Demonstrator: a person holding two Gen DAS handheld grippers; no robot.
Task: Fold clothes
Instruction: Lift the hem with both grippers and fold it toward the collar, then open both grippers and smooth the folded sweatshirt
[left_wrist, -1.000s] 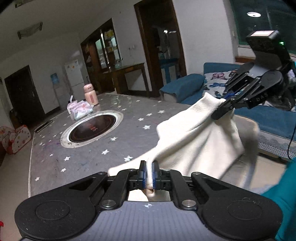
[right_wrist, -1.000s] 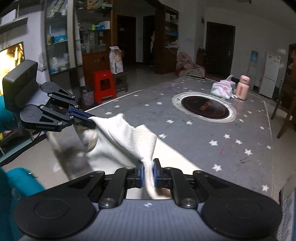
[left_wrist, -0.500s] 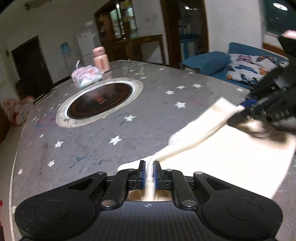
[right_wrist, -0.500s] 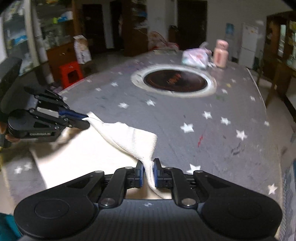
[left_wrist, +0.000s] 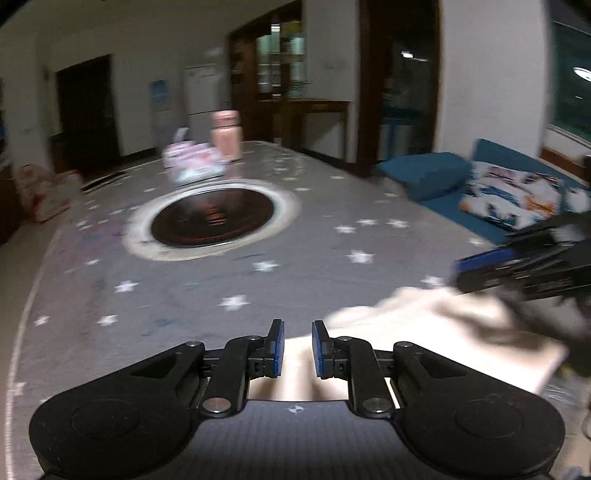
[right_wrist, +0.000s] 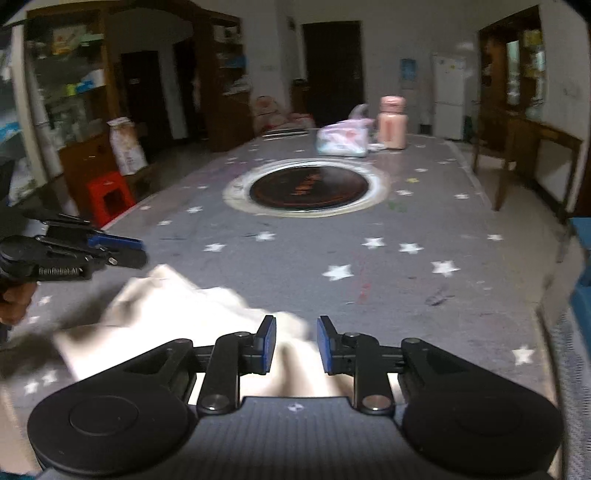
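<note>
The left tool (left_wrist: 294, 348) is spread, its blue-padded fingers (left_wrist: 277, 348) apart with nothing between them. The right tool (right_wrist: 292, 345) is likewise spread, its jaws parted and empty. Both tools hang just above the near end of the desk (left_wrist: 184, 295), a grey surface printed with white stars.

The cream-coloured garment (left_wrist: 424, 339) lies on the desk at its near edge, beneath and in front of both tools. In the right wrist view the garment (right_wrist: 177, 314) spreads from under the right tool toward the left tool (right_wrist: 118, 251), whose blue fingertips sit just above the cloth's far corner. Motion blur prevents judging how many layers the cloth has or how flat it lies.

A round black cooktop (left_wrist: 212, 219) with a pale ring is set into the desk centre, well apart from the garment. Beyond it stand a pink bottle (left_wrist: 226, 134) and, just beside it, a plastic bag (left_wrist: 194, 164). A blue sofa (left_wrist: 424, 175) with a patterned cushion (left_wrist: 517, 195) stands to the right of the desk.
</note>
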